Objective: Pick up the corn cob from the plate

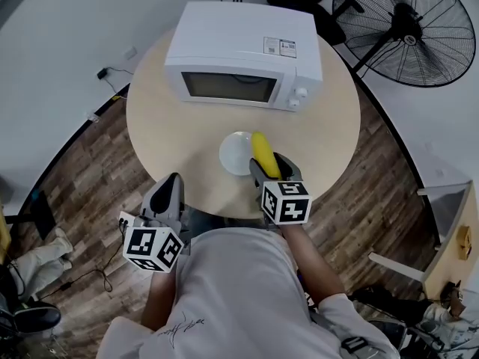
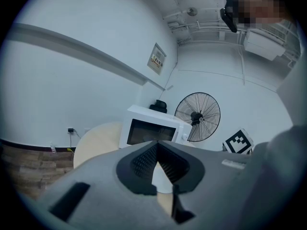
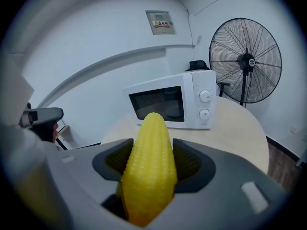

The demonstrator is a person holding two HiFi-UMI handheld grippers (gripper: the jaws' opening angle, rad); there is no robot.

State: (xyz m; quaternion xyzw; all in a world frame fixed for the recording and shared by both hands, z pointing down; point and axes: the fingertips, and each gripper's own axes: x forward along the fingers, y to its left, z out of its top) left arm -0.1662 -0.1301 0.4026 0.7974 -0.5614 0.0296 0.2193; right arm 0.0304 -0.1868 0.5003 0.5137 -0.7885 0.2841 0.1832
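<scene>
A yellow corn cob [image 1: 263,154] is clamped between the jaws of my right gripper [image 1: 274,170], its tip pointing toward the microwave. In the right gripper view the corn cob [image 3: 148,166] fills the gap between both pads and sticks out well past them, raised off the table. From the head view it overlaps the right rim of the small white plate [image 1: 233,152], which holds nothing else. My left gripper [image 1: 172,188] hovers at the table's near edge, left of the plate, shut with nothing in it; its jaws [image 2: 156,150] meet at the tips.
A white microwave [image 1: 239,58] with its door closed stands at the back of the round beige table [image 1: 165,126]. A black floor fan [image 1: 408,25] stands beyond the table at the right. Wood floor surrounds the table.
</scene>
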